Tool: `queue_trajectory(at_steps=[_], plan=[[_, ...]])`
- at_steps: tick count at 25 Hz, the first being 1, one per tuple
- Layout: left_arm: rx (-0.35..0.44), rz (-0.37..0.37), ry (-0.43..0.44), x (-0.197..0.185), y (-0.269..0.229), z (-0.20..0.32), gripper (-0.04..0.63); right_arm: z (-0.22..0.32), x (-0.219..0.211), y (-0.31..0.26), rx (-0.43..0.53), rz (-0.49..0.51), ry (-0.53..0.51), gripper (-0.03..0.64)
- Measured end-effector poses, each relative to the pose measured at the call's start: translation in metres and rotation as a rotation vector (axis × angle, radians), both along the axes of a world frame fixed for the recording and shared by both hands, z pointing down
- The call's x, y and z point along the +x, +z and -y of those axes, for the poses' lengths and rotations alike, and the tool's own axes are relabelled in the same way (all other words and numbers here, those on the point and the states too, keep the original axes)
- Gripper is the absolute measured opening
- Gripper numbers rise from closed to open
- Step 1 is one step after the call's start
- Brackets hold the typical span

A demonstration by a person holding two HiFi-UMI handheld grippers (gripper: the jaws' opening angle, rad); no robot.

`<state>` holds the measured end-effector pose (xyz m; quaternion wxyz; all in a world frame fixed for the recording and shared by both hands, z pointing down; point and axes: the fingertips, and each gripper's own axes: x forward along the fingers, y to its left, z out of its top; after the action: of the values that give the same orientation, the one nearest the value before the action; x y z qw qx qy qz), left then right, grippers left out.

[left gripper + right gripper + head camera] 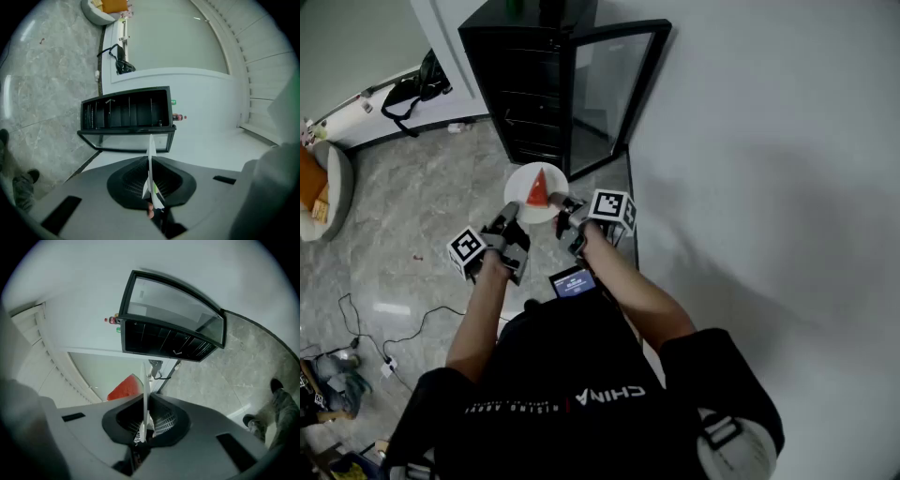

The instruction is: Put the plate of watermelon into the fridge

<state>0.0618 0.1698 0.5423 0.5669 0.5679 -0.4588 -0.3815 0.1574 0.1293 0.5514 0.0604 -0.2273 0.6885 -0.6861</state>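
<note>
CHINA-lettered shirt (600, 398); left tool (512, 218) and right tool (563, 215) clamp plate (525, 174).

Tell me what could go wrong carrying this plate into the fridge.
1. The left gripper and right gripper pinch the plate only at its near rim; it may tip and the watermelon slide off.
2. The fridge has its door open on the right; the right gripper could knock it.

A white plate (516, 192) carries a red watermelon wedge (537, 189). It hangs level before the black fridge (530, 84), door (609, 89) open.
</note>
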Motion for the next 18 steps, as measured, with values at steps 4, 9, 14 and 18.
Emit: queue_trajectory(at_steps=[4,9,14,18], plan=[[0.001,-0.001,0.005,0.001,0.000,0.003,0.028,0.001,0.001,0.002,-0.002,-0.004,0.002,0.029],[-0.009,0.003,0.003,0.000,0.004,0.003,0.026,0.002,0.000,0.003,0.009,-0.023,-0.007,0.029],[-0.009,0.009,0.007,0.001,0.007,0.004,0.026,0.002,0.000,0.005,0.010,-0.029,-0.011,0.029],[-0.011,0.014,0.007,0.000,0.011,0.004,0.026,0.002,0.000,0.009,0.009,-0.030,-0.013,0.029]])
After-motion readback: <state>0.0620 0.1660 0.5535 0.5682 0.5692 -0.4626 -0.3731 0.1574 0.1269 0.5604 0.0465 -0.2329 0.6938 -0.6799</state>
